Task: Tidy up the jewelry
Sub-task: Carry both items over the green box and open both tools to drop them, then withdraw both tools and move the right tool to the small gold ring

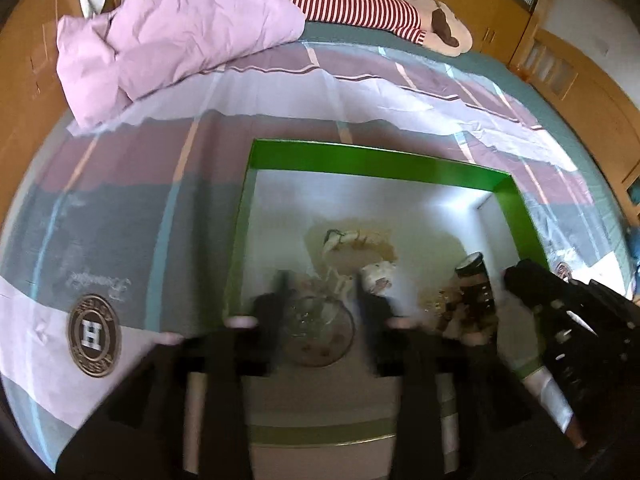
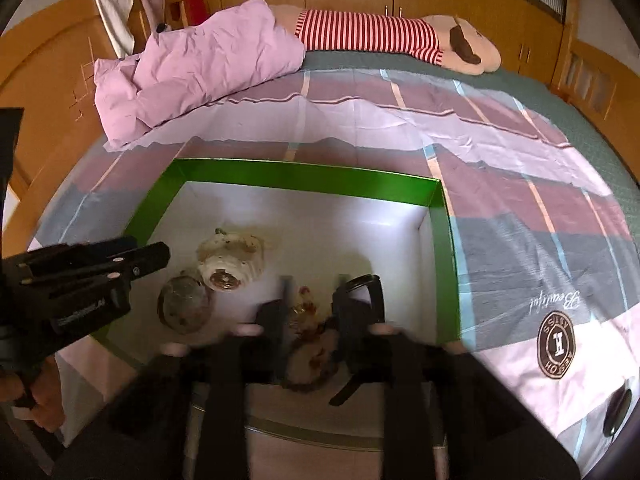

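1. Left gripper (image 1: 320,292): jaws spread, nothing pinched. Both fingers hang over the inside of the green-rimmed box (image 1: 372,162). Picture blurred here.
2. Between and just below the left fingers lies a round clear disc (image 1: 320,330), flat on the white box floor, brownish specks inside. It looks like a small lid or dish; cannot tell which.
3. Right gripper (image 2: 314,300): jaws also apart, gripping nothing. A small tangle of gold and reddish jewelry (image 2: 304,312) lies in the gap; the pads do not press on it. Below it sits a brownish round piece (image 2: 310,364), too blurred to name.
4. A black strap (image 2: 366,320) with a buckle curves past the right finger inside the box, beside the near right wall.
5. Jewelry count in the box, right wrist view: one clear round disc (image 2: 184,310), one pale shell-like cluster with a coppery centre (image 2: 230,260), one gold tangle, one brownish round piece, one black strap. All lie on the near half of the floor.
6. The left wrist view adds one dark cylindrical piece with a pale round top (image 1: 474,276), right of the fingers.
7. Box sits on a checked bedspread (image 2: 520,216) in pink, mauve and grey.
8. Further back: one crumpled pink quilt (image 2: 200,72), one plush toy in red and white stripes (image 2: 380,36).
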A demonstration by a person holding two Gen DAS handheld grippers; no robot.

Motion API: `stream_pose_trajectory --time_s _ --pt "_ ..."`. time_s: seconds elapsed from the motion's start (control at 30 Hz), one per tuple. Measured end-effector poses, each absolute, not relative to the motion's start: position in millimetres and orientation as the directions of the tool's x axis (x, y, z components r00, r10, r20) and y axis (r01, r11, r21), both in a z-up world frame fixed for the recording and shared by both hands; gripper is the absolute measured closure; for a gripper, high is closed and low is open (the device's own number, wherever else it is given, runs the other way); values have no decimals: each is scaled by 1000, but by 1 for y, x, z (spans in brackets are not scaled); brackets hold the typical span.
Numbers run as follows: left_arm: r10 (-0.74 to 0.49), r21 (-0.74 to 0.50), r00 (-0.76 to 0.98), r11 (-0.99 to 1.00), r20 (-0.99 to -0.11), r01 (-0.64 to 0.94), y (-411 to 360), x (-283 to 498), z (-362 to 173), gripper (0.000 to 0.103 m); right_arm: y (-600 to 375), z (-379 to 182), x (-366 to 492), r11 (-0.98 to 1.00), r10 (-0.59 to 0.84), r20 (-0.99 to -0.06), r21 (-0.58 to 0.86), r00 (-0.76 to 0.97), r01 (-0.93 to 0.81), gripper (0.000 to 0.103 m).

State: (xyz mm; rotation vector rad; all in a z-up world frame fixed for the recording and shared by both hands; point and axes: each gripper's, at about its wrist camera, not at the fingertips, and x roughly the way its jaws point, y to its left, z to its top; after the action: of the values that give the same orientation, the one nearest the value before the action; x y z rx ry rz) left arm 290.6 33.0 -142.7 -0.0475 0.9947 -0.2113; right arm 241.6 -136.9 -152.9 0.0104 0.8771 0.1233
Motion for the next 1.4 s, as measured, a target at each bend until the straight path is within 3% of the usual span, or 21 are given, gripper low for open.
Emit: stream_pose_trajectory --time_s 0.03,0.17,0.27,0.43,0.63,0.77,0.83,1.03,1.2,1.4 --pt "-200 -136 537 978 -820 156 34 288 -141 51 -142 -148 236 991 133 -749 87 649 -103 47" --pt "-189 -108 600 980 -778 168 38 254 -120 51 -173 -125 197 978 205 -699 175 685 -114 47" --pt "-188 -81 628 977 -755 196 36 208 -111 42 -198 -120 160 976 205 -685 193 699 -97 47" --pt "-240 -64 567 948 -788 313 12 125 -142 42 -224 -162 111 991 118 -779 133 615 -22 47" --pt "-319 -71 448 870 -835 487 -31 60 -188 41 -227 -212 76 988 132 -852 155 507 5 47" --pt "-330 -68 433 853 -839 517 -46 53 -200 45 -226 -214 68 988 126 -859 154 497 16 47" --pt "-305 -53 418 855 -856 516 -47 57 -209 58 -225 -209 68 989 123 -855 150 504 14 47" --pt "-221 -24 495 927 -840 373 -5 77 -207 55 -224 -204 65 988 130 -848 155 514 5 47" --pt "-272 -157 516 954 -812 257 41 88 -195 47 -217 -206 67 991 118 -852 130 509 -12 47" --pt "-347 -171 485 913 -803 370 22 70 -192 41 -205 -215 66 993 113 -866 107 487 -42 47"
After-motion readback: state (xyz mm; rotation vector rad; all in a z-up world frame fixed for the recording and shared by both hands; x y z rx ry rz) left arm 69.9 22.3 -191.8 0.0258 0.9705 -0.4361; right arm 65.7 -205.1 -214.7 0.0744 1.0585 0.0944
